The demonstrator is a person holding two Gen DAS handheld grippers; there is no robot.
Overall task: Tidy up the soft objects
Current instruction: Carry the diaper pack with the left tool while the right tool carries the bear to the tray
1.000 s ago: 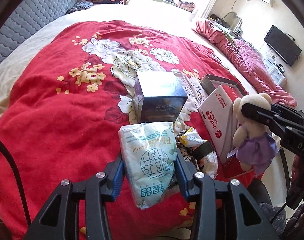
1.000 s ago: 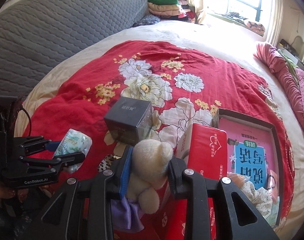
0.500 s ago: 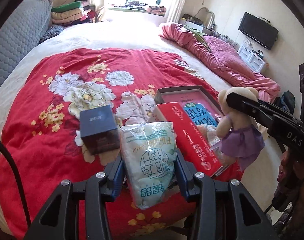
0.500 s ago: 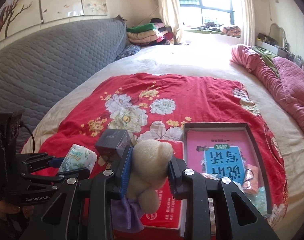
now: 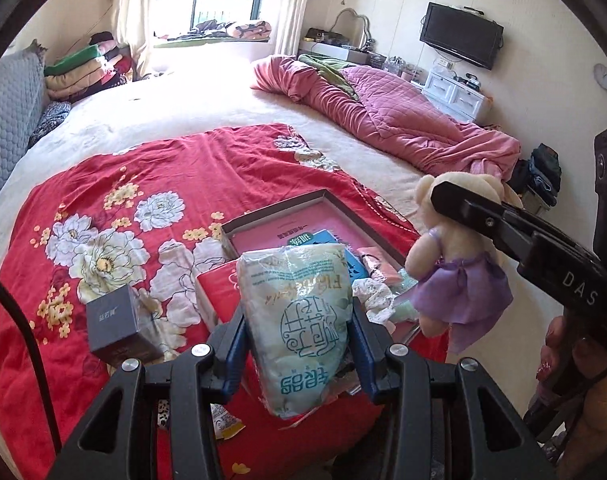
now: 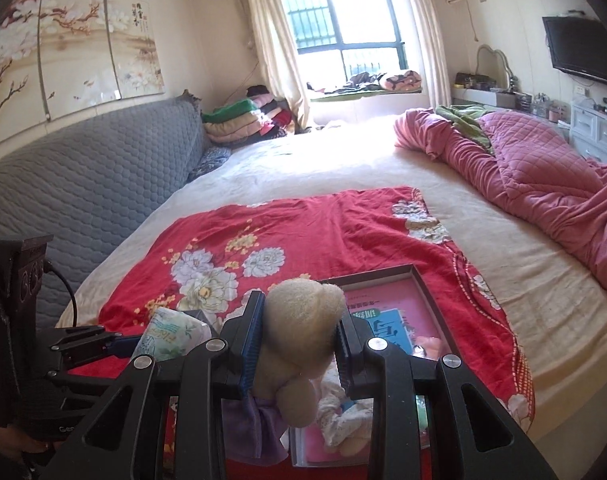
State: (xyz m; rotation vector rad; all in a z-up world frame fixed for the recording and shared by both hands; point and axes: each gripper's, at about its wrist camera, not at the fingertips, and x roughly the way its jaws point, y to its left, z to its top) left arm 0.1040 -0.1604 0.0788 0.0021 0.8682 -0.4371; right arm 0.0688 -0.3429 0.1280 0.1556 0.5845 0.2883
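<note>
My left gripper (image 5: pixel 297 342) is shut on a pale green tissue pack (image 5: pixel 299 320), held in the air above the red floral blanket (image 5: pixel 123 200). My right gripper (image 6: pixel 297 344) is shut on the head of a cream teddy bear (image 6: pixel 303 320) in a purple dress. The bear (image 5: pixel 451 264) also shows at the right of the left wrist view, and the tissue pack (image 6: pixel 171 334) at the left of the right wrist view. Below both lies a shallow dark box (image 5: pixel 287 210) with a pink book and small soft items inside.
A red carton (image 5: pixel 215 288) and a small dark cube box (image 5: pixel 117 330) sit on the blanket near the front edge. A pink quilt (image 6: pixel 543 176) is bunched at the bed's right. Folded blankets (image 6: pixel 239 120) are stacked by the grey headboard (image 6: pixel 83 184).
Both grippers have risen and swung to the right with their loads; the room's far wall and window have come into view. The grips on the tissue pack and the bear are unchanged.
</note>
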